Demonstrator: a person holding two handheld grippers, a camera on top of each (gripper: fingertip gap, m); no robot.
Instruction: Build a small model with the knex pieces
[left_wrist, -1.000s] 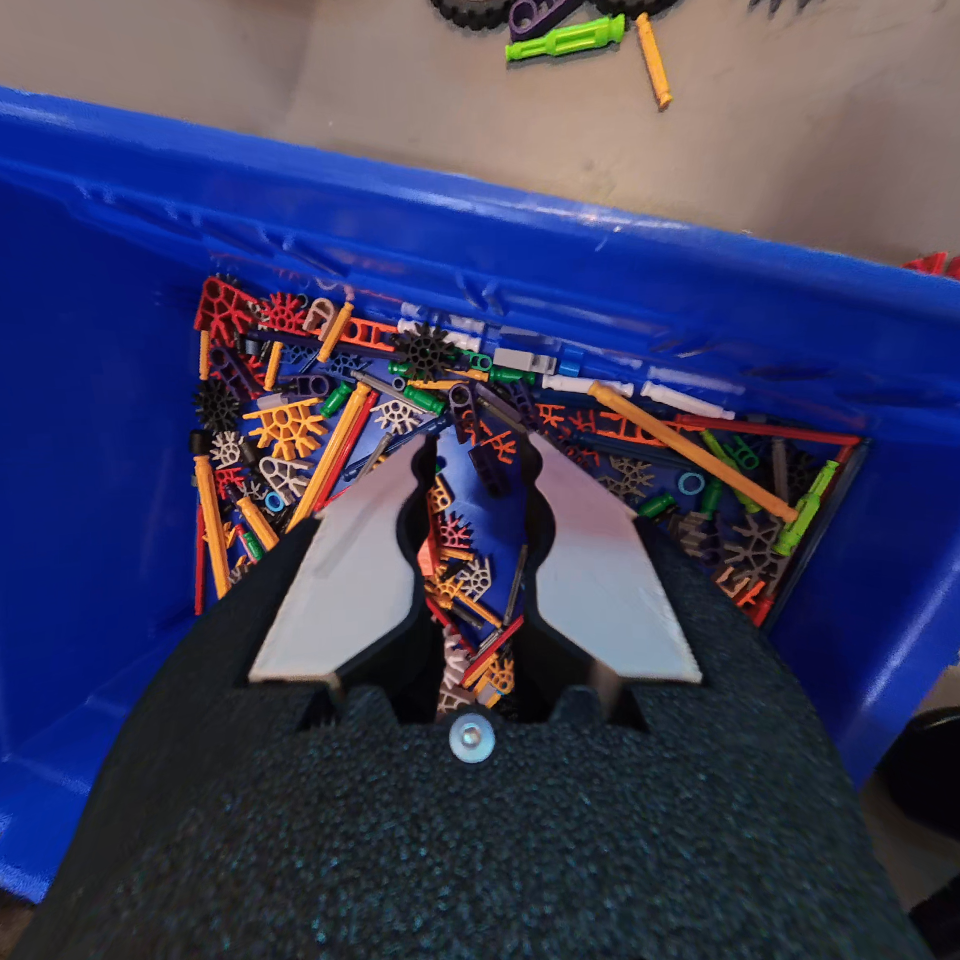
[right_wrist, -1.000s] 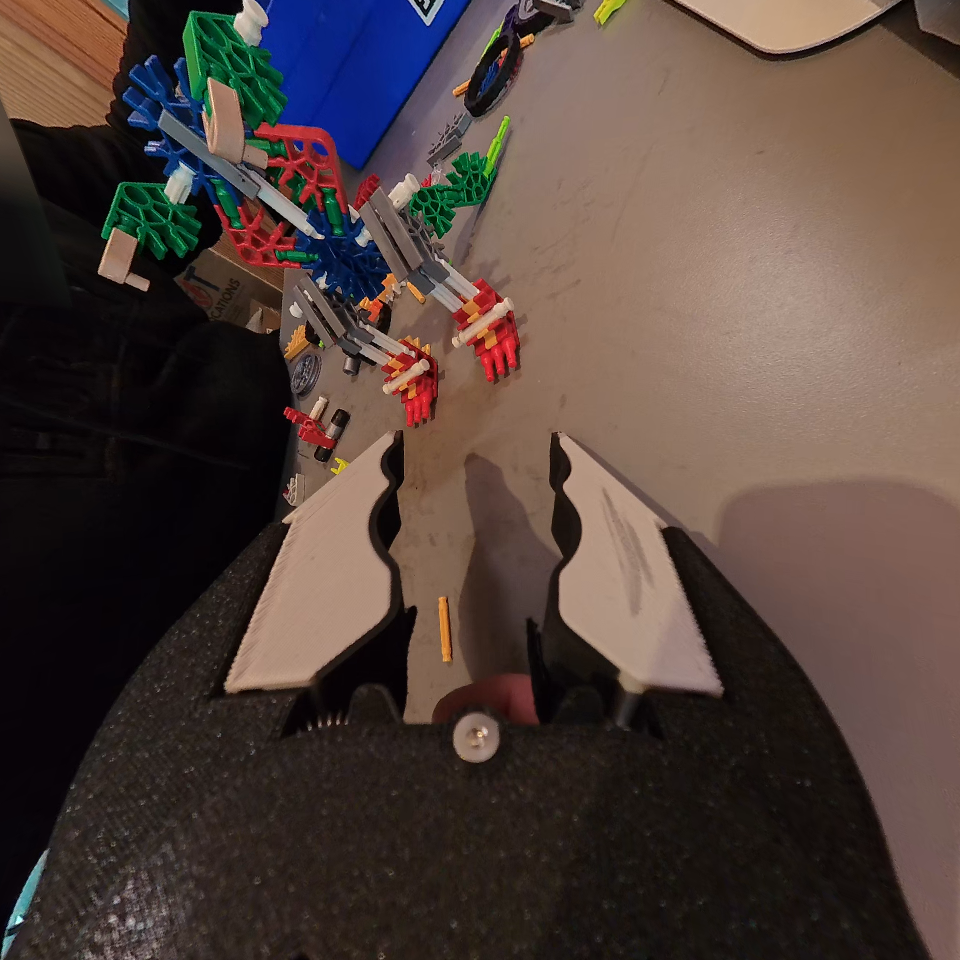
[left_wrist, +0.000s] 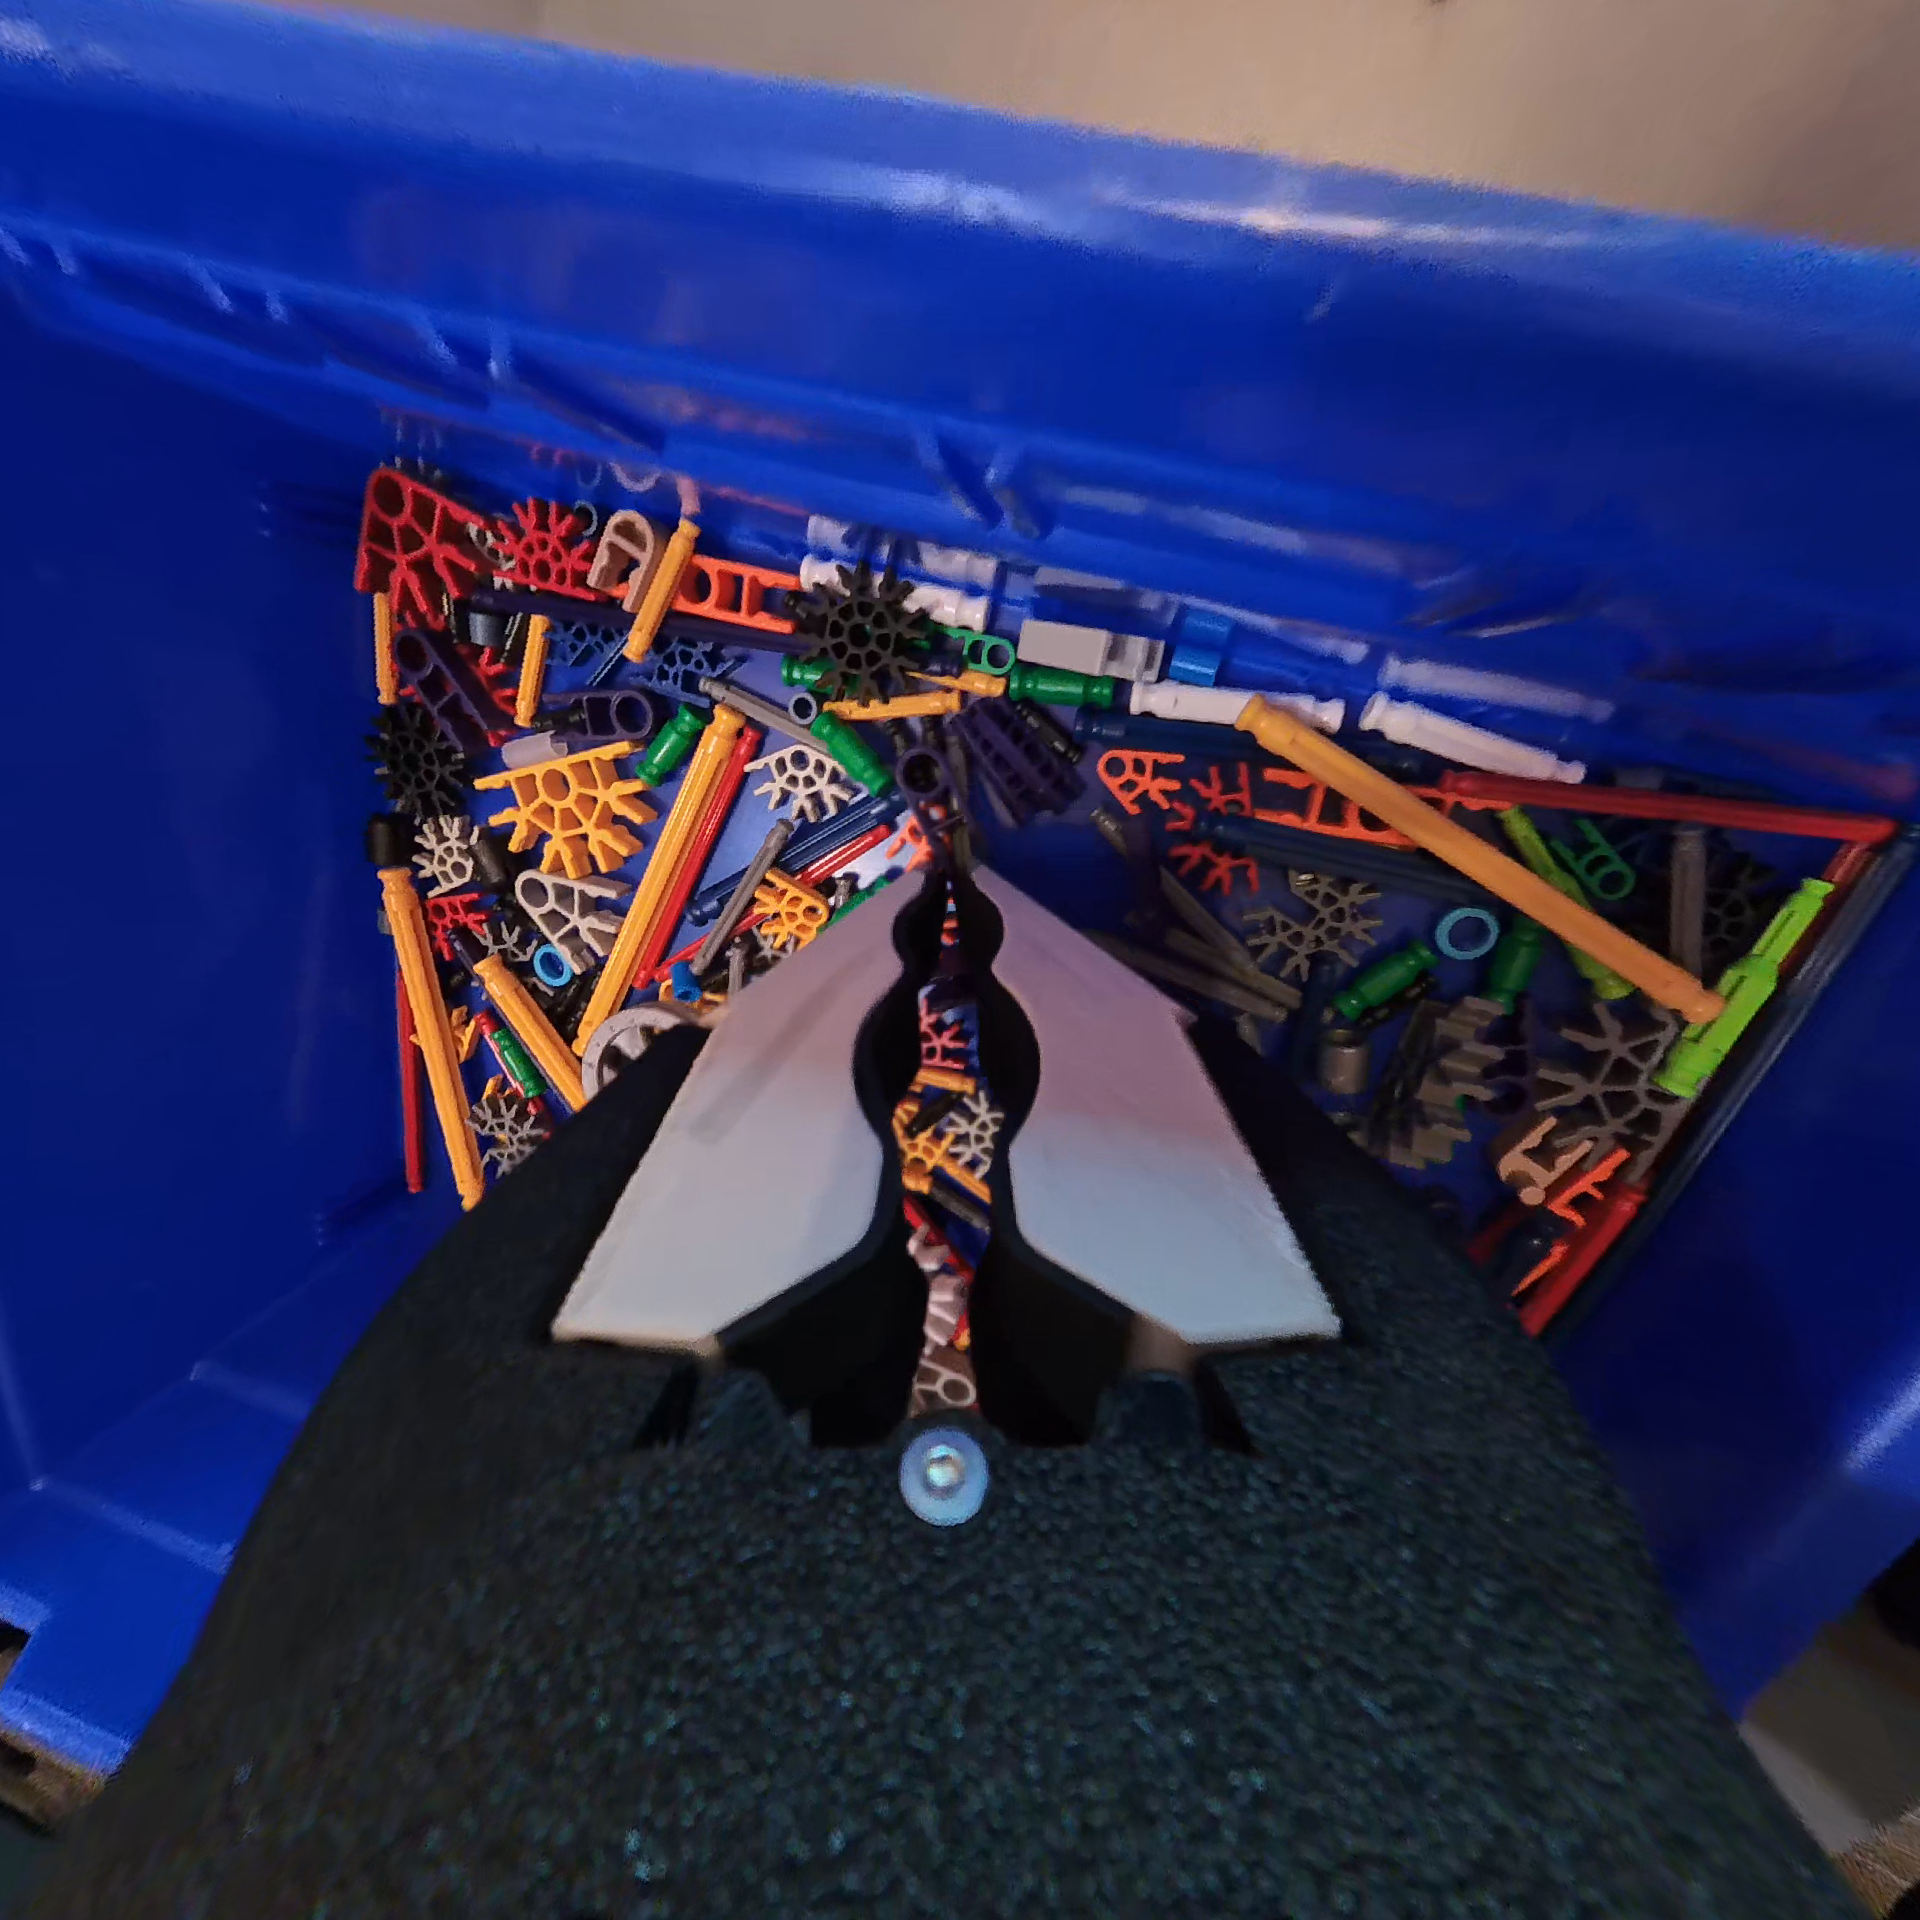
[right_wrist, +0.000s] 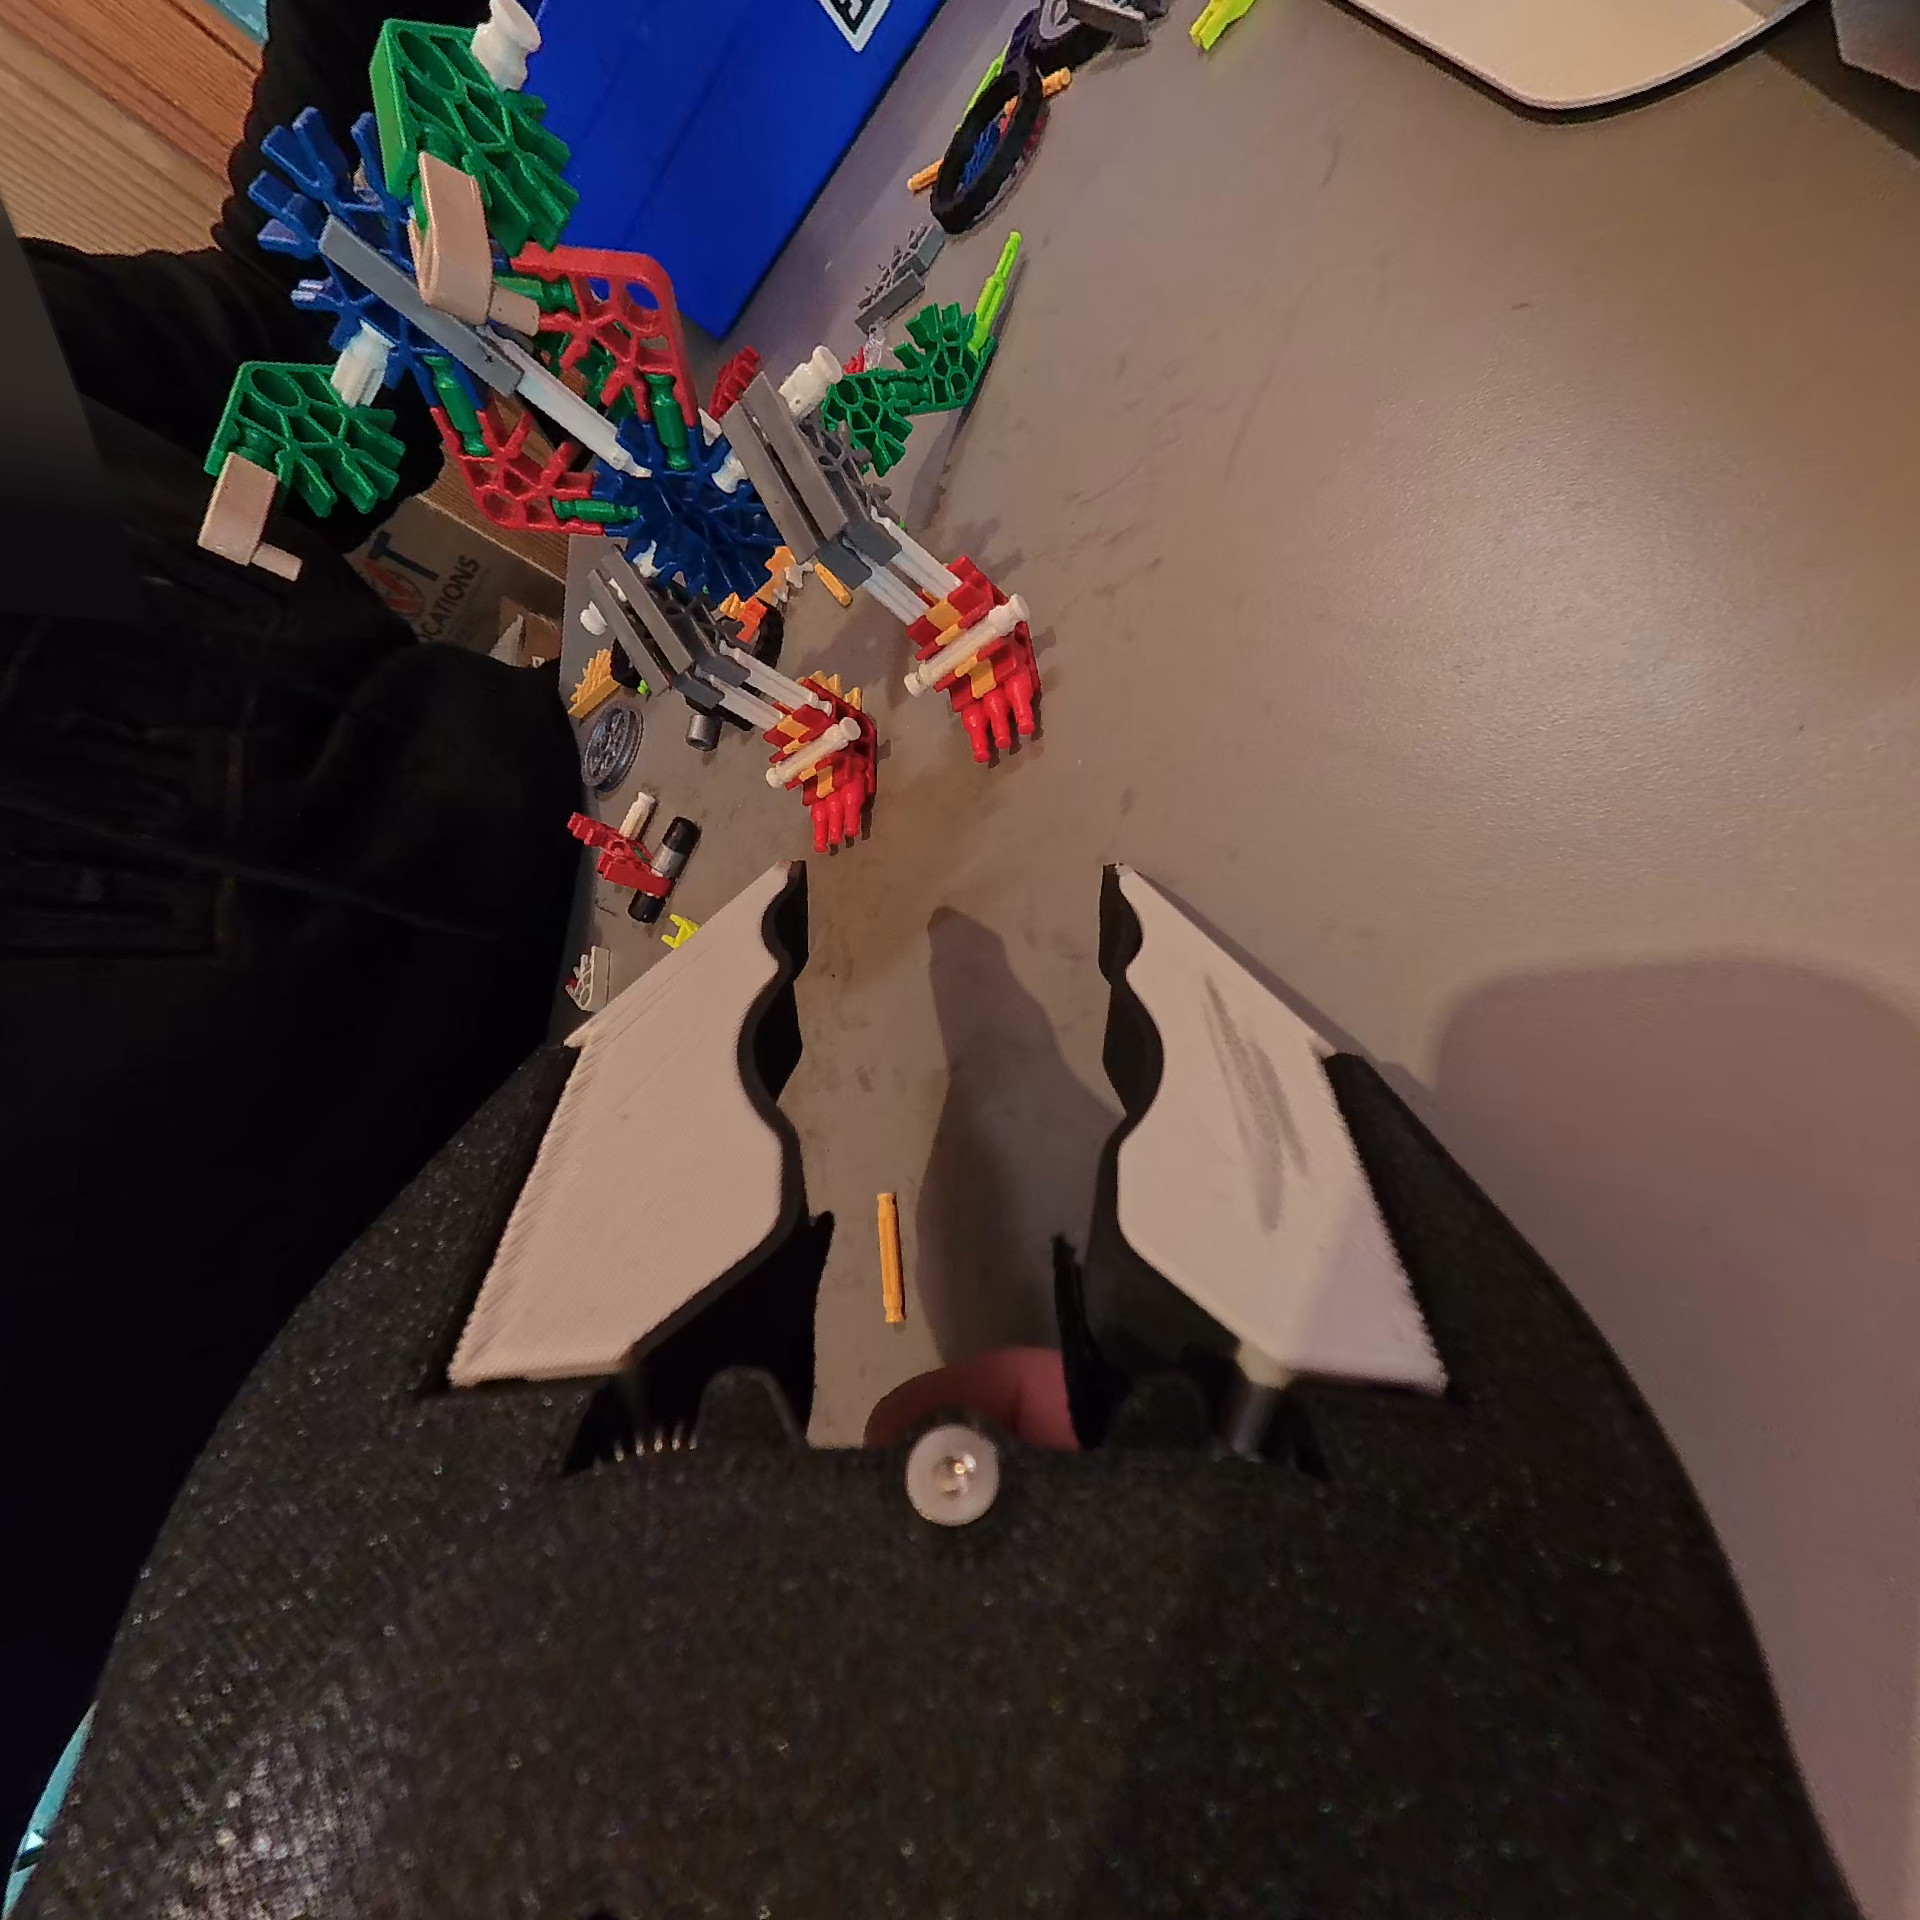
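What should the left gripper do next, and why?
Probably a slight, slow lift: the left gripper has its jaws nearly together at a purple connector in the bin, and blur hides whether it's truly pinched. A small lift would show.

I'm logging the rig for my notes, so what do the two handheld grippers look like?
Both match: the left gripper and right gripper each have a rough black textured body, two pale grey wedge fingers with wavy black inner pads, and a silver screw at centre. No cables show.

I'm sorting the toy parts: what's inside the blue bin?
The blue bin holds loose building pieces: yellow rods, white rods, a black spoked connector. The left gripper, jaws nearly shut, covers the pieces nearest the camera.
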